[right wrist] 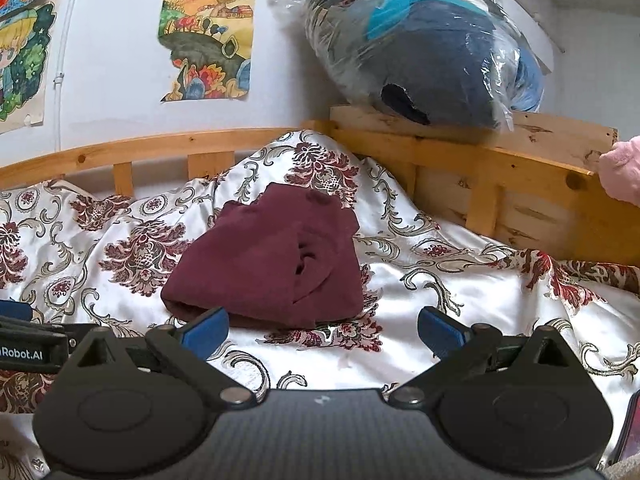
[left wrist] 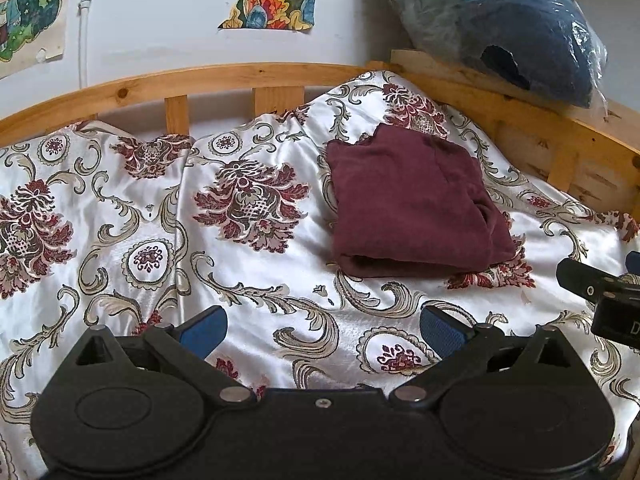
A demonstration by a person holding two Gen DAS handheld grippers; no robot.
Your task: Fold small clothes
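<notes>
Both the left gripper (left wrist: 324,330) and the right gripper (right wrist: 323,330) are being held with fingers spread apart, empty. The folded maroon garment (left wrist: 416,204) is lying ahead of them on the patterned bedspread (left wrist: 256,280), untouched.

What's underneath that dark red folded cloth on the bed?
The dark red folded cloth lies on a shiny floral bedspread, which spreads out on every side. Whatever is beneath the bedspread, or tucked inside the folds, is covered and cannot be seen.

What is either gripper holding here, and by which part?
Nothing. The left gripper and right gripper are both open and empty, and the folded maroon garment lies free on the bedspread.
</notes>
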